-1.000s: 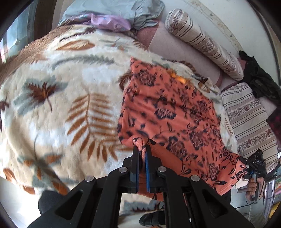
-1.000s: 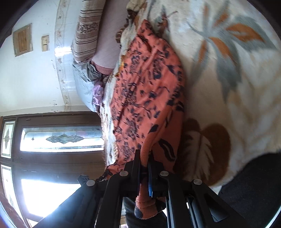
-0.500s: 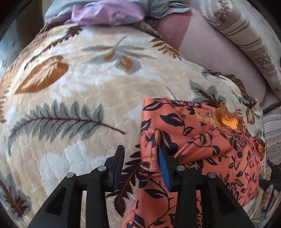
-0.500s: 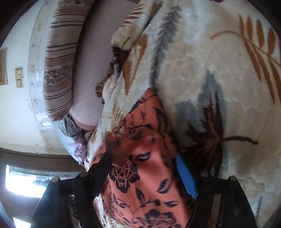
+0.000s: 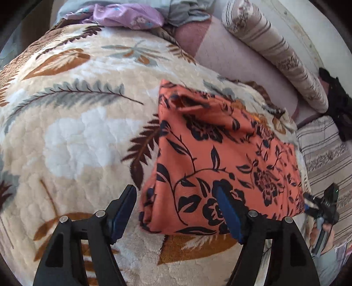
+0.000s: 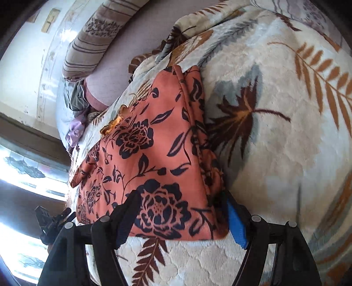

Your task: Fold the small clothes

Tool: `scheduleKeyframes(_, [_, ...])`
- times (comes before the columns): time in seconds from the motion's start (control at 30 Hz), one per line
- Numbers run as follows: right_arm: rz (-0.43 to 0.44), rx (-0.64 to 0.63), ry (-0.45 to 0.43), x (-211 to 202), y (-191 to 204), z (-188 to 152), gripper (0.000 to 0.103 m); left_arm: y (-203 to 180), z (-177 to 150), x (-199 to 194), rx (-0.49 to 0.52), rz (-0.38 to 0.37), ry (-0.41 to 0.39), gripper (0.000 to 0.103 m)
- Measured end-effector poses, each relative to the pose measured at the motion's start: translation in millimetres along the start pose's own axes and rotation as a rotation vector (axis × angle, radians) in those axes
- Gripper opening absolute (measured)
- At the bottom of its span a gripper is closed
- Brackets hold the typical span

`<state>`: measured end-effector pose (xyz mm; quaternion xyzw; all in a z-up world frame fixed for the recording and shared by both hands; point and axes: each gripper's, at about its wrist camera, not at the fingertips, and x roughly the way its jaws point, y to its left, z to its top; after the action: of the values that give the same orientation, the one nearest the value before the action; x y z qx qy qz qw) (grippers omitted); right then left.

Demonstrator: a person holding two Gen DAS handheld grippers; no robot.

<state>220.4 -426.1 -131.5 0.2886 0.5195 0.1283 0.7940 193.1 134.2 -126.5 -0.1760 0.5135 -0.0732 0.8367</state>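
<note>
The folded orange floral garment (image 5: 220, 158) lies flat on the leaf-patterned blanket (image 5: 77, 136), its near edge between the spread fingers of the left tongs (image 5: 176, 211), which grip nothing. The right tongs (image 6: 182, 215) are likewise spread wide around the garment's opposite corner. A striped bolster (image 5: 275, 52) and a purple cloth (image 5: 127, 17) lie well beyond.

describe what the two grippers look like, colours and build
Both match: the left gripper and right gripper have matte black angular plastic fingers with cut-out triangular frames, silver round pivot screws, and blue pads on the inner faces. No cables or sleeves show.
</note>
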Motion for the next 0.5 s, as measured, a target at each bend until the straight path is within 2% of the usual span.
scheduleKeyframes(0.03, [-0.036, -0.028, 0.027, 7, 5, 4, 0.077, -4, 2, 13, 0.002, 0.028, 0.031, 0.075])
scheduleKeyframes(0.1, [-0.098, -0.067, 0.072, 14, 14, 9, 0.075, -18, 9, 23, 0.062, 0.128, 0.014, 0.049])
scheduleKeyframes(0.13, [-0.116, -0.081, 0.098, 14, 18, 10, 0.058, -26, 16, 26, 0.087, 0.135, 0.039, 0.017])
scheduleKeyframes(0.17, [-0.126, -0.093, 0.129, 15, 20, 12, 0.012, -31, 23, 25, 0.08, 0.129, 0.061, 0.016])
scheduleKeyframes(0.27, [-0.158, -0.124, 0.124, 1, 36, 13, 0.012, -50, 37, 2, 0.113, 0.16, 0.019, 0.016])
scheduleKeyframes(0.33, [-0.125, -0.131, 0.072, -22, 54, 13, 0.012, -61, 39, -32, 0.119, 0.118, -0.052, 0.016])
scheduleKeyframes(0.43, [-0.063, -0.177, 0.02, -66, 78, -2, 0.011, -73, 23, -88, 0.148, 0.073, -0.133, 0.016])
scheduleKeyframes(0.5, [-0.03, -0.193, 0.01, -93, 86, -25, 0.011, -74, 1, -121, 0.155, 0.049, -0.167, 0.016])
